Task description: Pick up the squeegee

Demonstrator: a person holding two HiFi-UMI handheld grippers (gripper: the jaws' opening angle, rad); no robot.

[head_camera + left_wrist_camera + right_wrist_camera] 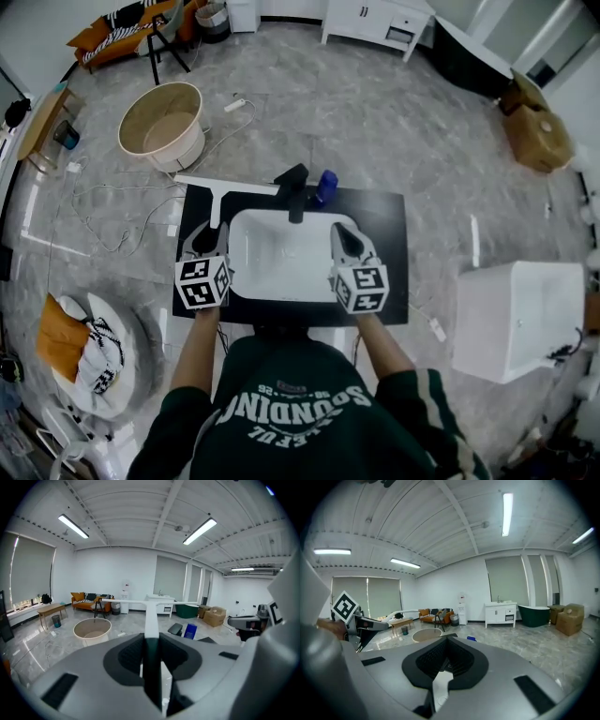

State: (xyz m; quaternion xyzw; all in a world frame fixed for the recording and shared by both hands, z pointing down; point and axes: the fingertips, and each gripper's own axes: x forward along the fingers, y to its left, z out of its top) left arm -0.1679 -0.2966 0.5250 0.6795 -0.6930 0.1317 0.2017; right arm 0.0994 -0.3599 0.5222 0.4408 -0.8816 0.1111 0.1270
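Note:
The squeegee (218,192) has a white handle and a long white blade that lies crosswise at its far end. My left gripper (210,232) is shut on the handle and holds it off the black counter (389,234), over the left edge of the white sink (281,262). In the left gripper view the squeegee (151,618) runs straight out from between the pads of the left gripper (151,641). My right gripper (345,236) hovers over the sink's right side, shut with nothing in it. The right gripper (446,644) shows only sink below its pads.
A black faucet (294,190) and a blue bottle (324,187) stand behind the sink. On the floor are a round beige tub (161,125), loose cables (103,202) at the left, a white box (520,319) at the right, and cardboard boxes (534,131) further back.

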